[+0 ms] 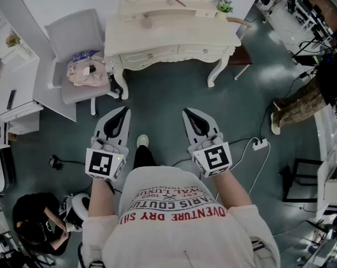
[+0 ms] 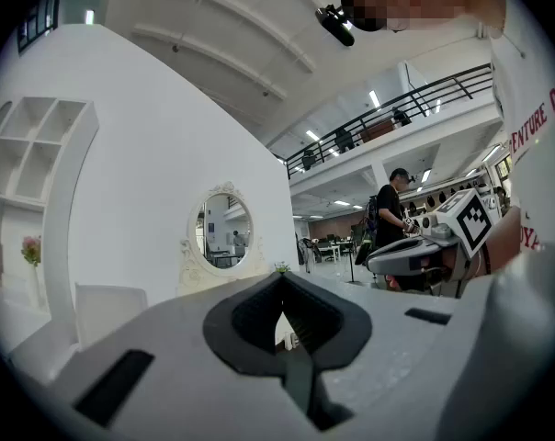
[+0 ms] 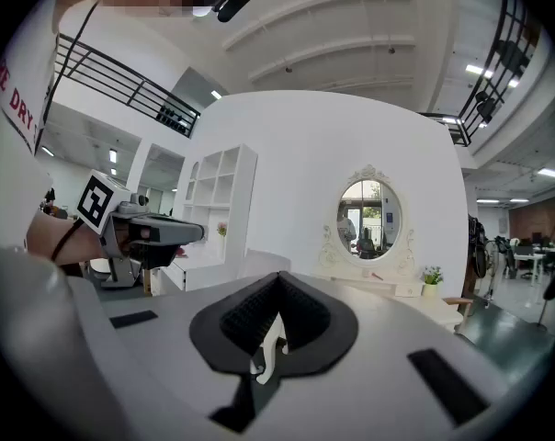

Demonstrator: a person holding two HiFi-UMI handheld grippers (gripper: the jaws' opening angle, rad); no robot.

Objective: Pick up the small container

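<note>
A white dressing table (image 1: 174, 38) with an oval mirror (image 3: 369, 219) stands ahead of me across the grey floor. On its top, front left, sits a small tan object (image 1: 146, 21) that may be the small container; it is too small to tell. A small potted plant (image 1: 224, 5) stands at the table's right end. My left gripper (image 1: 124, 111) and right gripper (image 1: 186, 113) are held level side by side, well short of the table. Both have their jaw tips together and nothing between them: the left gripper (image 2: 282, 277) and the right gripper (image 3: 277, 278).
A grey chair (image 1: 73, 35) holding pink clothes (image 1: 87, 71) stands left of the table. White shelving (image 1: 12, 88) lines the left side. A power strip (image 1: 260, 144) with cables lies on the floor at right. One person (image 1: 302, 99) stands at far right, another (image 1: 34, 222) crouches lower left.
</note>
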